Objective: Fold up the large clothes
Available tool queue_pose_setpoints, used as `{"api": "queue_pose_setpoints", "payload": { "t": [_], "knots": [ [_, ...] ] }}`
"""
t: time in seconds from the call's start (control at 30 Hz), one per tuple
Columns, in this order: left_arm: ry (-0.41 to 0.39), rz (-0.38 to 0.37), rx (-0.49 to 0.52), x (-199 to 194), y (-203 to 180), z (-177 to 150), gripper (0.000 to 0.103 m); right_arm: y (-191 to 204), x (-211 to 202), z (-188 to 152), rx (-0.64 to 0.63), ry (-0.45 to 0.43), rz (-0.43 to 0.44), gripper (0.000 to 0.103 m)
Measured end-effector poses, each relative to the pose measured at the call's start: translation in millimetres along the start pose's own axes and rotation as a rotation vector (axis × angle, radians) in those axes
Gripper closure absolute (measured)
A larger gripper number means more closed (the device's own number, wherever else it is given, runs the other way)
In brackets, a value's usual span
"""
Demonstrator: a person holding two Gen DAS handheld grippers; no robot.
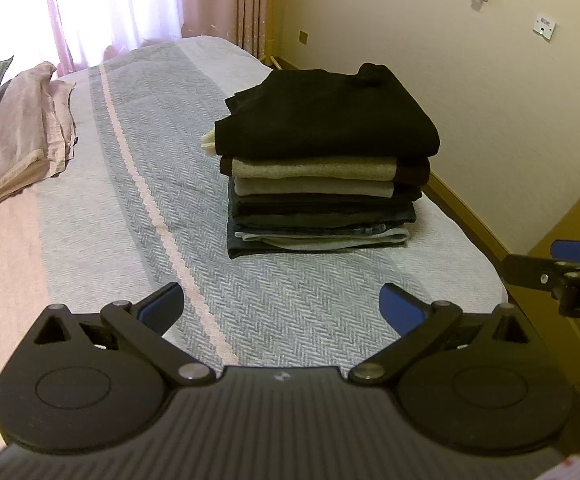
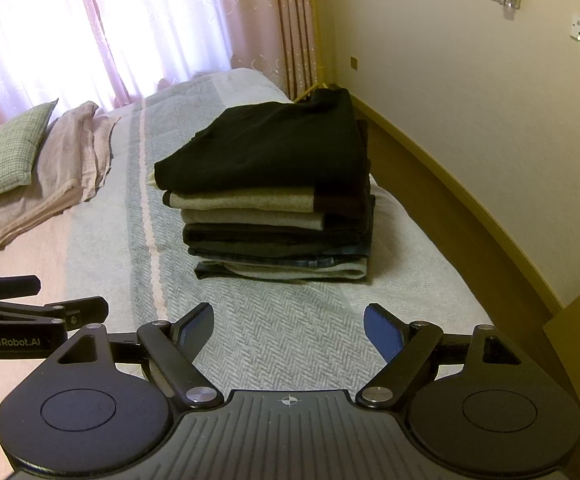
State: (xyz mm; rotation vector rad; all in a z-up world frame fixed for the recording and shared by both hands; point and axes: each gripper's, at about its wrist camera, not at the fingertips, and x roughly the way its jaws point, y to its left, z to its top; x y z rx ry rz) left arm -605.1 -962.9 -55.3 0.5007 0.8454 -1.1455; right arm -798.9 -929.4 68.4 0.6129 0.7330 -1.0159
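Folded clothes (image 1: 322, 168) stacked on the bed (image 1: 137, 184), both grippers spread wide and empty.

Left wrist view: the stack sits toward the bed's right side, a black garment (image 1: 326, 116) on top, grey and denim layers beneath; the left gripper (image 1: 281, 308) hovers short of it with blue pads apart, and the right gripper (image 1: 562, 272) pokes in at the right edge. Right wrist view: the right gripper (image 2: 289, 326) gapes over the herringbone cover, stack ahead, pillows (image 2: 29, 168) far left, the left gripper (image 2: 29, 312) alongside.
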Motion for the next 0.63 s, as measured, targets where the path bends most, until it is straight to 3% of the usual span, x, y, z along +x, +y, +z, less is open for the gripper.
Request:
{"api": "queue_pose_setpoints", "payload": {
  "t": [0.63],
  "knots": [
    [-0.005,-0.018,-0.005,2.9,-4.6,-0.1,0.001,-7.0,-2.7,-4.4,0.015,-0.001,-0.012,0.024]
  ]
}}
